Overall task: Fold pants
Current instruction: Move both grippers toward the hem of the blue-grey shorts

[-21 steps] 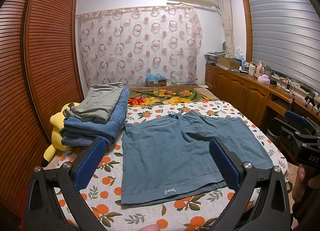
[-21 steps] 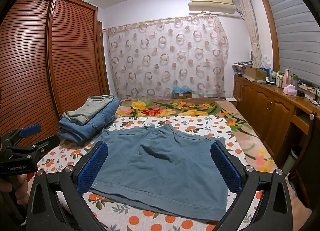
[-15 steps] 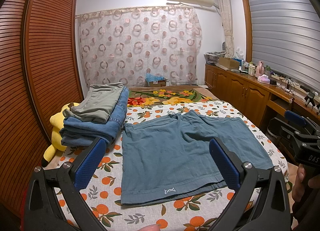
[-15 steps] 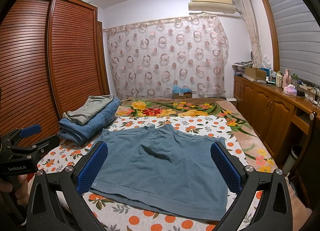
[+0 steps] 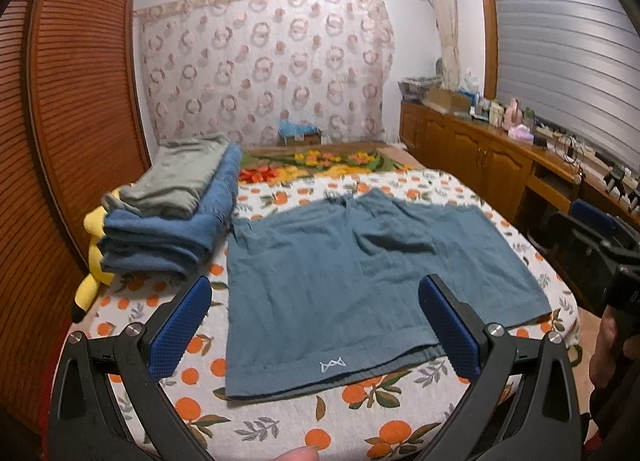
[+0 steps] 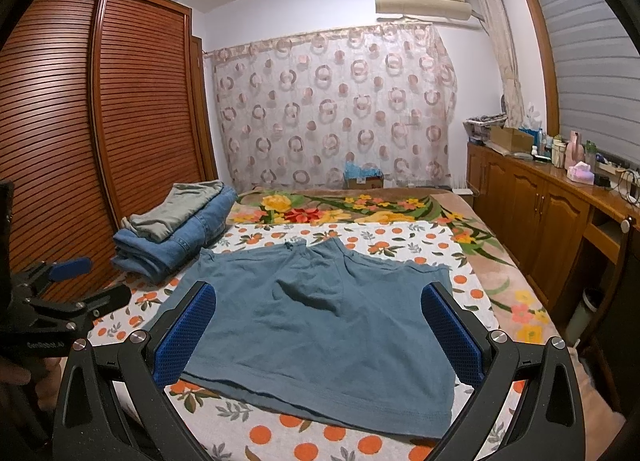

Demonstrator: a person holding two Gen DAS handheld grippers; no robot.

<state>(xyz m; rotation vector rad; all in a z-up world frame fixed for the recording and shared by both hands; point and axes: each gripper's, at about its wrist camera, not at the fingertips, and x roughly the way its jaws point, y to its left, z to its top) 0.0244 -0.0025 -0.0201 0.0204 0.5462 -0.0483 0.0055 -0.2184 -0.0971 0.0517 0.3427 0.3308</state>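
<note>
A pair of blue-grey shorts (image 5: 352, 277) lies flat and spread out on the bed, waistband at the far side, leg hems toward me, a small white logo near the left hem. It also shows in the right wrist view (image 6: 320, 321). My left gripper (image 5: 314, 329) is open and empty, held above the near left hem. My right gripper (image 6: 318, 335) is open and empty, above the near right leg. Each gripper shows at the edge of the other's view.
A stack of folded jeans and grey-green pants (image 5: 172, 217) sits at the bed's far left, over a yellow plush toy (image 5: 94, 257). The bed has an orange-print sheet (image 5: 280, 413). A wooden wardrobe (image 6: 60, 141) stands left, a wooden cabinet counter (image 6: 552, 217) right.
Both grippers have tilted slightly down and closer toward the bed; the shorts sit a little higher in the views. Nothing was grasped.
</note>
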